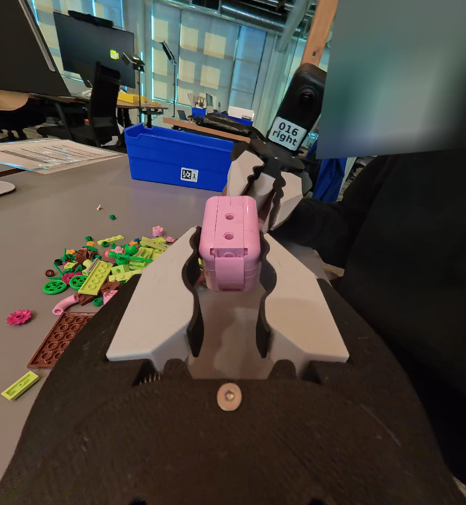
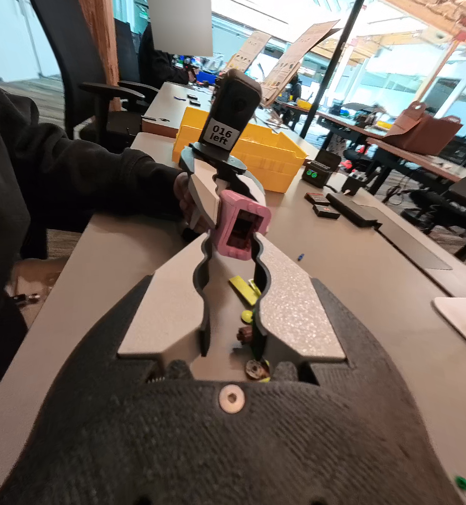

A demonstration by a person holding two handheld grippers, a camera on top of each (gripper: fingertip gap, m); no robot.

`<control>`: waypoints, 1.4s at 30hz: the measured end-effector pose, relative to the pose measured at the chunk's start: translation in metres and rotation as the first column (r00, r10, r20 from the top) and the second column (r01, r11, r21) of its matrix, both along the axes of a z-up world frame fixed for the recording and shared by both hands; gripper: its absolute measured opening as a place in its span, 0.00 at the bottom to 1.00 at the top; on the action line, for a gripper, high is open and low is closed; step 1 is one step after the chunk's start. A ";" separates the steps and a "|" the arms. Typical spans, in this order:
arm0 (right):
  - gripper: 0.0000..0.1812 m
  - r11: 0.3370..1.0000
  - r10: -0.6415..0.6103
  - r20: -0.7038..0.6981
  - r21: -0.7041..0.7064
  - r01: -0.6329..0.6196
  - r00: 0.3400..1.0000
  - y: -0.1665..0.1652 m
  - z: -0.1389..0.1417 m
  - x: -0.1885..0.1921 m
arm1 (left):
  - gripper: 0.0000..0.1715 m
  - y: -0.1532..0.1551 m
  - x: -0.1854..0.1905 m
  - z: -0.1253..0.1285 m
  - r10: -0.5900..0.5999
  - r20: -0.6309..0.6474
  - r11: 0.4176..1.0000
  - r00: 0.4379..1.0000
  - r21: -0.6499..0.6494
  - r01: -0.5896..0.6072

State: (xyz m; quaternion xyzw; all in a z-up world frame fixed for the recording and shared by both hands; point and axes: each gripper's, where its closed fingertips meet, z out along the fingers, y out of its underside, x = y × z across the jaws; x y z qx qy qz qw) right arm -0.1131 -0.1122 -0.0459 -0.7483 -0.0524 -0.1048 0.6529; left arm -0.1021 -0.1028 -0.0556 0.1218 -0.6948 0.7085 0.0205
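The grey table (image 1: 62, 207) is lying under both grippers. The left gripper (image 1: 229, 257) is pinching a pink brick box (image 1: 229, 240) between its fingertips; the right gripper (image 2: 230, 246) is closing around the box's far open end. Loose bricks (image 1: 100, 267) are lying left of the left gripper.

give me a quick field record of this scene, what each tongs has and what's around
left tongs: shut on the pink rounded brick-built block, held above the grey table
right tongs: tips at the same block's open far end; contact unclear
loose pieces: pile of green, lime, brown and pink toy bricks left of the left tongs
behind: blue plastic bin, yellow plastic bin
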 end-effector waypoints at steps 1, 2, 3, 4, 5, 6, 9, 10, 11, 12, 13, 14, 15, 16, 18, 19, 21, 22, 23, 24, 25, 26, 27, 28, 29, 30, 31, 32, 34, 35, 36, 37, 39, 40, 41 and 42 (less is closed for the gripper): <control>0.15 1.000 0.020 -0.037 -0.004 -0.020 0.999 0.002 -0.002 -0.002 | 0.22 -0.001 0.000 -0.001 -0.002 0.000 1.000 1.000 0.008 0.002; 0.15 0.999 0.035 -0.073 -0.006 -0.036 0.997 0.004 -0.004 -0.004 | 0.22 -0.002 -0.001 -0.002 -0.006 0.001 1.000 1.000 0.017 0.006; 0.15 0.999 0.047 -0.103 -0.002 -0.047 0.994 0.006 -0.005 -0.005 | 0.22 -0.003 -0.003 -0.003 -0.016 0.003 1.000 1.000 0.020 0.016; 0.15 0.998 0.056 -0.128 0.005 -0.056 0.990 0.007 -0.005 -0.006 | 0.22 -0.003 -0.005 -0.003 -0.023 0.004 0.999 1.000 0.023 0.023; 0.15 0.998 0.065 -0.148 0.010 -0.064 0.987 0.008 -0.005 -0.007 | 0.22 -0.004 -0.005 -0.003 -0.026 0.006 0.999 1.000 0.026 0.025; 0.15 0.997 0.075 -0.165 0.011 -0.074 0.983 0.009 -0.006 -0.008 | 0.22 -0.004 -0.006 -0.003 -0.026 0.009 0.999 1.000 0.029 0.026; 0.14 0.995 0.095 -0.201 0.000 -0.097 0.975 0.010 -0.010 -0.010 | 0.22 -0.006 -0.007 -0.004 -0.028 0.015 0.999 1.000 0.038 0.027; 0.13 0.995 0.099 -0.207 0.001 -0.101 0.973 0.010 -0.010 -0.010 | 0.22 -0.006 -0.007 -0.005 -0.029 0.019 0.999 0.999 0.043 0.029; 0.13 0.995 0.102 -0.211 0.006 -0.103 0.972 0.010 -0.009 -0.011 | 0.22 -0.007 -0.008 -0.005 -0.029 0.024 0.998 0.999 0.050 0.028; 0.12 0.995 0.102 -0.214 0.011 -0.103 0.971 0.011 -0.008 -0.011 | 0.22 -0.008 -0.009 -0.006 -0.029 0.030 0.998 0.999 0.056 0.027; 0.10 0.995 0.101 -0.219 0.014 -0.101 0.971 0.011 -0.008 -0.010 | 0.22 -0.008 -0.009 -0.006 -0.025 0.035 0.998 0.999 0.059 0.023; 0.10 0.994 0.107 -0.225 0.016 -0.106 0.969 0.011 -0.008 -0.011 | 0.22 -0.007 -0.008 -0.006 -0.020 0.040 0.998 0.999 0.061 0.017; 0.07 0.993 0.116 -0.234 0.017 -0.115 0.965 0.011 -0.008 -0.012 | 0.22 -0.007 -0.008 -0.006 -0.016 0.044 0.998 0.999 0.065 0.013; 0.06 0.993 0.120 -0.245 0.018 -0.120 0.962 0.011 -0.009 -0.013 | 0.22 -0.007 -0.007 -0.006 -0.013 0.050 0.998 0.999 0.068 0.009; 0.06 0.993 0.121 -0.258 0.020 -0.120 0.958 0.011 -0.009 -0.012 | 0.22 -0.007 -0.007 -0.006 -0.003 0.061 0.997 0.998 0.072 -0.002; 0.06 0.993 0.120 -0.262 0.020 -0.119 0.957 0.011 -0.009 -0.011 | 0.22 -0.007 -0.006 -0.006 0.002 0.067 0.997 0.998 0.075 -0.007; 0.06 0.993 0.121 -0.266 0.020 -0.120 0.956 0.011 -0.009 -0.011 | 0.22 -0.007 -0.006 -0.006 0.006 0.074 0.997 0.997 0.079 -0.012; 0.06 0.993 0.121 -0.267 0.021 -0.120 0.956 0.011 -0.009 -0.011 | 0.22 -0.007 -0.006 -0.006 0.010 0.078 0.997 0.997 0.080 -0.017; 0.06 0.993 0.120 -0.269 0.023 -0.118 0.956 0.011 -0.009 -0.011 | 0.22 -0.007 -0.005 -0.006 0.019 0.086 0.996 0.996 0.081 -0.026; 0.06 0.993 0.117 -0.272 0.025 -0.115 0.955 0.011 -0.009 -0.010 | 0.22 -0.007 -0.003 -0.005 0.035 0.101 0.996 0.994 0.082 -0.044; 0.07 0.994 0.113 -0.278 0.028 -0.110 0.954 0.010 -0.009 -0.008 | 0.22 -0.006 0.000 -0.004 0.063 0.126 0.993 0.990 0.087 -0.074; 0.09 0.994 0.106 -0.289 0.032 -0.101 0.951 0.009 -0.009 -0.005 | 0.22 -0.005 0.004 -0.004 0.096 0.158 0.989 0.983 0.095 -0.112; 0.10 0.995 0.097 -0.301 0.041 -0.088 0.949 0.007 -0.007 -0.002 | 0.22 -0.003 0.008 -0.004 0.131 0.196 0.982 0.972 0.109 -0.154; 0.11 0.996 0.085 -0.316 0.055 -0.071 0.945 0.005 -0.006 0.002 | 0.22 -0.001 0.015 -0.005 0.184 0.245 0.968 0.952 0.124 -0.219; 0.11 0.997 0.068 -0.333 0.067 -0.049 0.940 0.004 -0.004 0.008 | 0.22 0.003 0.024 -0.005 0.248 0.302 0.944 0.921 0.139 -0.300; 0.12 0.997 0.048 -0.349 0.072 -0.024 0.936 0.002 -0.004 0.013 | 0.22 0.008 0.032 -0.005 0.305 0.359 0.913 0.882 0.155 -0.378; 0.13 0.997 0.027 -0.359 0.071 -0.001 0.933 0.000 -0.004 0.018 | 0.22 0.013 0.041 -0.006 0.353 0.427 0.870 0.833 0.179 -0.460; 0.14 0.998 -0.001 -0.362 0.064 0.026 0.932 -0.001 -0.006 0.023 | 0.22 0.018 0.048 -0.008 0.387 0.500 0.819 0.775 0.200 -0.538; 0.15 0.996 -0.056 -0.343 0.049 0.077 0.938 -0.004 -0.008 0.032 | 0.22 0.023 0.055 -0.009 0.405 0.610 0.742 0.681 0.216 -0.634; 0.15 0.994 -0.080 -0.325 0.041 0.099 0.942 -0.004 -0.008 0.034 | 0.22 0.023 0.056 -0.007 0.407 0.650 0.714 0.641 0.211 -0.668; 0.15 0.992 -0.106 -0.302 0.032 0.121 0.947 -0.005 -0.009 0.037 | 0.22 0.023 0.057 -0.005 0.403 0.686 0.692 0.606 0.205 -0.692; 0.15 0.990 -0.127 -0.276 0.024 0.139 0.953 -0.005 -0.009 0.038 | 0.22 0.021 0.056 -0.003 0.393 0.720 0.675 0.572 0.196 -0.711; 0.14 0.985 -0.165 -0.221 0.007 0.171 0.961 -0.005 -0.010 0.041 | 0.22 0.018 0.055 -0.003 0.367 0.769 0.643 0.523 0.197 -0.740; 0.14 0.983 -0.181 -0.193 -0.003 0.184 0.964 -0.004 -0.010 0.041 | 0.23 0.016 0.055 -0.004 0.349 0.789 0.631 0.505 0.200 -0.749; 0.13 0.981 -0.191 -0.168 -0.011 0.192 0.967 -0.003 -0.011 0.041 | 0.23 0.014 0.054 -0.005 0.335 0.801 0.625 0.496 0.206 -0.753; 0.13 0.981 -0.194 -0.148 -0.020 0.194 0.970 -0.002 -0.011 0.040 | 0.22 0.012 0.053 -0.007 0.325 0.802 0.624 0.501 0.216 -0.751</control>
